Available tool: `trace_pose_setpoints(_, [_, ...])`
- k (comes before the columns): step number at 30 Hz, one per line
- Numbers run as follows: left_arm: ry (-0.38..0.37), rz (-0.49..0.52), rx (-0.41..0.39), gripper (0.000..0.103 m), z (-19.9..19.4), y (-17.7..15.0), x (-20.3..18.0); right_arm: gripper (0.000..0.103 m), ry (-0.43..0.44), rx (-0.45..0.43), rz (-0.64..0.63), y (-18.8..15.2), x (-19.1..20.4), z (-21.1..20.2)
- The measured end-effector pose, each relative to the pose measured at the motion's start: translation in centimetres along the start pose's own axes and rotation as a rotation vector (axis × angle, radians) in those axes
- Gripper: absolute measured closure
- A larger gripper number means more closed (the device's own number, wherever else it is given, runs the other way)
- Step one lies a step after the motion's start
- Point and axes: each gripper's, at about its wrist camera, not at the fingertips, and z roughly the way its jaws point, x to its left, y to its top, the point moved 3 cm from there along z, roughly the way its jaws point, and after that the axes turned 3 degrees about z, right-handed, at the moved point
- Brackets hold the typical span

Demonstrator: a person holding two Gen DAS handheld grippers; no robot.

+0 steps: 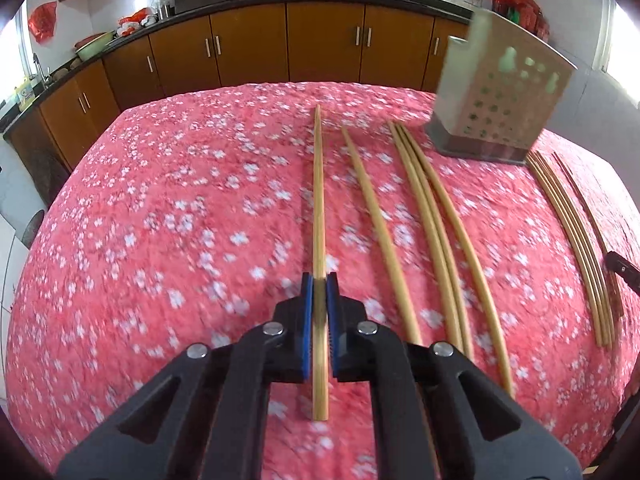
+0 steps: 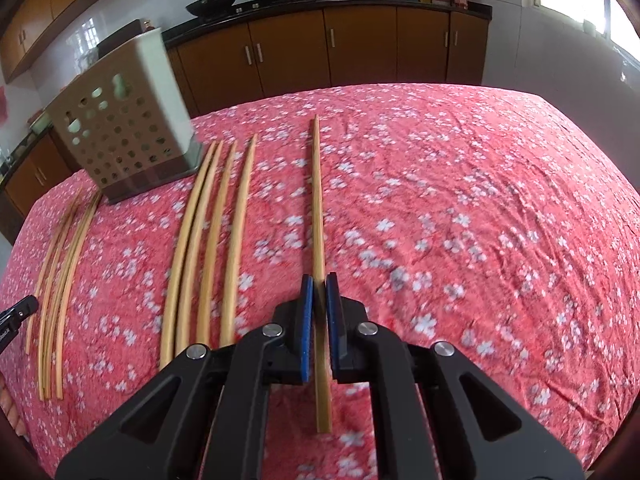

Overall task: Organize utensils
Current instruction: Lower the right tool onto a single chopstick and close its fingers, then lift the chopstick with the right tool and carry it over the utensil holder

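In the left wrist view my left gripper (image 1: pixel 319 280) is shut on a long bamboo chopstick (image 1: pixel 318 184), which runs straight ahead between the blue pads over the pink flowered cloth (image 1: pixel 180 220). More chopsticks (image 1: pixel 436 232) lie to its right, in front of a perforated metal utensil holder (image 1: pixel 500 96). In the right wrist view my right gripper (image 2: pixel 319 280) is shut on another chopstick (image 2: pixel 317 200). Several chopsticks (image 2: pixel 208 240) lie to its left, and the holder (image 2: pixel 128 128) stands upright at the back left.
Another bundle of chopsticks (image 1: pixel 568 240) lies right of the holder, beside a black part of the other gripper (image 1: pixel 622 268). A like bundle (image 2: pixel 60 280) shows at the far left of the right view. Brown kitchen cabinets (image 1: pixel 248 48) and woks line the far wall.
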Motion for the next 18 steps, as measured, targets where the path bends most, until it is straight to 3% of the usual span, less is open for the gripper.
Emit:
trace_pose_setpoints(10, [-0.052,-0.002,-0.028,0.095,-0.8,-0.9,0.1,0.095,0.028,-0.002,0.006,-0.8,-0.6,0.1])
trace_pose_setpoints(18, [-0.045,0.003,-0.026,0.095,-1.2,-1.2,-0.4,0.095,0.038,-0.002,0.007,-1.8,-1.1,-0.7])
